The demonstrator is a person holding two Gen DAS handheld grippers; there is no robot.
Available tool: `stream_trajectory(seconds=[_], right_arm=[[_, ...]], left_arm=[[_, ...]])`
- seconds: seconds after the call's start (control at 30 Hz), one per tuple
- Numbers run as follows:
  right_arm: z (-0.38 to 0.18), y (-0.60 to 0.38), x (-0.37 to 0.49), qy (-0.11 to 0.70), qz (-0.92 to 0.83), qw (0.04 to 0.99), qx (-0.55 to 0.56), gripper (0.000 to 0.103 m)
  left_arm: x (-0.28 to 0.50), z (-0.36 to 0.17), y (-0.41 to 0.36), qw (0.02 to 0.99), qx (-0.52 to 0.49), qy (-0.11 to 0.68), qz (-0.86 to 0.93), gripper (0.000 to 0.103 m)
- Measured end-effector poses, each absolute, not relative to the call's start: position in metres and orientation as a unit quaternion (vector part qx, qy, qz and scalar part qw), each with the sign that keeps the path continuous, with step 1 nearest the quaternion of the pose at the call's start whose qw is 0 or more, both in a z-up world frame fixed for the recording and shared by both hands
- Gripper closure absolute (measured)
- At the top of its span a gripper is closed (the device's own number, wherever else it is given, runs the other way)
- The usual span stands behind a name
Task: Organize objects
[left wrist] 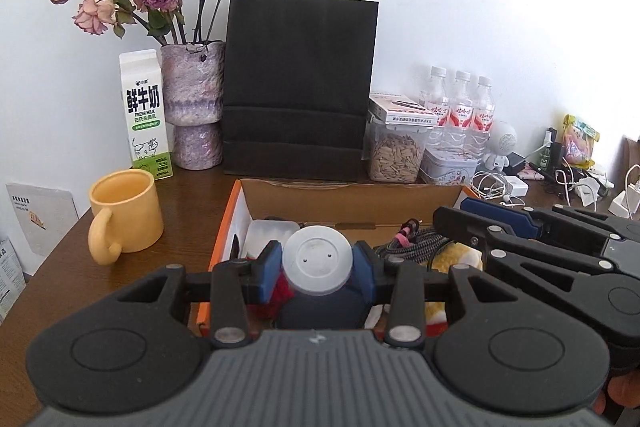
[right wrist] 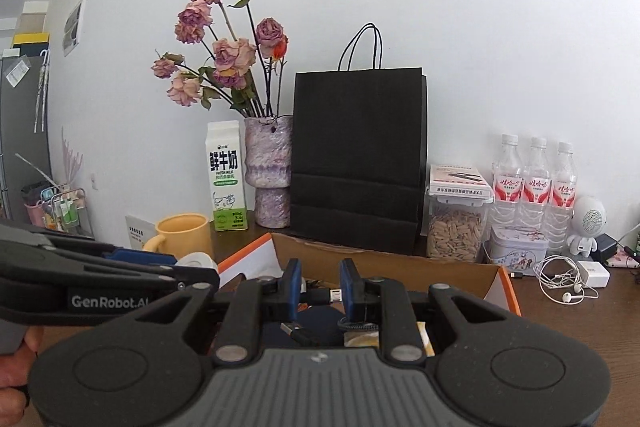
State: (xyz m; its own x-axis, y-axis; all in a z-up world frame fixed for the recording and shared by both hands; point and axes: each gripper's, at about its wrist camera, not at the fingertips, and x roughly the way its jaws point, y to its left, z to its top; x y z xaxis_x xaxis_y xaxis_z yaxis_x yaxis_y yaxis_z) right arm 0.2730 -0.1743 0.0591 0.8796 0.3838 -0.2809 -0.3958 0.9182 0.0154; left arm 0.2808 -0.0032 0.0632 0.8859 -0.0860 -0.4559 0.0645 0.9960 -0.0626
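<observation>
My left gripper [left wrist: 318, 254] is shut on a dark blue bottle [left wrist: 320, 307] with a pale grey cap, its blue pads pressing on both sides just under the cap. It hangs over an open cardboard box [left wrist: 352, 187] with orange edges that holds a white plastic case, something red and something yellow. My right gripper [right wrist: 322, 283] is shut on a black cable [right wrist: 316, 295] that crosses between its pads, a USB plug dangling below. In the left wrist view the right gripper [left wrist: 452, 217] sits at the right over the box, the braided cable [left wrist: 416, 241] bunched at its tip.
On the brown table, a yellow mug [left wrist: 126, 215] stands left of the box. Behind it are a milk carton [left wrist: 144, 115], a vase of dried roses [left wrist: 192, 107], a black paper bag [left wrist: 300, 87], a seed jar [left wrist: 396, 155], three water bottles [left wrist: 460, 107] and a tin [left wrist: 450, 167]. Earphones and chargers [left wrist: 500, 187] lie at the right.
</observation>
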Motion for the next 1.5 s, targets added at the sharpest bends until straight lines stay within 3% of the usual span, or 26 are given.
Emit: stream_trajectory(seconds=[0.27, 0.3, 0.37, 0.4, 0.43, 0.53, 0.6, 1.2, 1.5], right_arm=[[0.047, -0.179, 0.337, 0.151, 0.175, 0.972, -0.032, 0.083], [0.045, -0.18, 0.344, 0.157, 0.17, 0.972, -0.031, 0.083], [0.039, -0.183, 0.355, 0.171, 0.158, 0.972, -0.028, 0.083], [0.036, -0.184, 0.358, 0.175, 0.152, 0.972, -0.027, 0.077], [0.034, -0.187, 0.359, 0.179, 0.146, 0.973, -0.024, 0.059], [0.033, -0.195, 0.356, 0.18, 0.109, 0.977, -0.021, 0.012], [0.036, -0.203, 0.348, 0.176, 0.105, 0.979, -0.015, 0.0], [0.036, -0.211, 0.162, 0.217, 0.136, 0.966, 0.021, 0.0], [0.025, -0.209, 0.112, 0.237, 0.131, 0.962, 0.018, 0.0]], left_arm=[[0.346, 0.045, -0.008, 0.97, -0.02, 0.243, -0.026, 0.062], [0.352, 0.042, -0.007, 0.969, -0.022, 0.244, -0.025, 0.058], [0.36, 0.038, -0.004, 0.969, -0.022, 0.247, -0.019, 0.032], [0.362, 0.038, -0.003, 0.969, -0.02, 0.245, -0.012, 0.013], [0.361, 0.038, -0.001, 0.971, -0.018, 0.238, -0.005, 0.005], [0.353, 0.044, 0.007, 0.974, -0.02, 0.226, 0.004, 0.0], [0.344, 0.047, 0.011, 0.974, -0.017, 0.224, 0.002, 0.0], [0.156, 0.049, 0.017, 0.964, -0.017, 0.265, -0.008, 0.0], [0.115, 0.036, 0.016, 0.96, -0.026, 0.28, -0.005, 0.0]])
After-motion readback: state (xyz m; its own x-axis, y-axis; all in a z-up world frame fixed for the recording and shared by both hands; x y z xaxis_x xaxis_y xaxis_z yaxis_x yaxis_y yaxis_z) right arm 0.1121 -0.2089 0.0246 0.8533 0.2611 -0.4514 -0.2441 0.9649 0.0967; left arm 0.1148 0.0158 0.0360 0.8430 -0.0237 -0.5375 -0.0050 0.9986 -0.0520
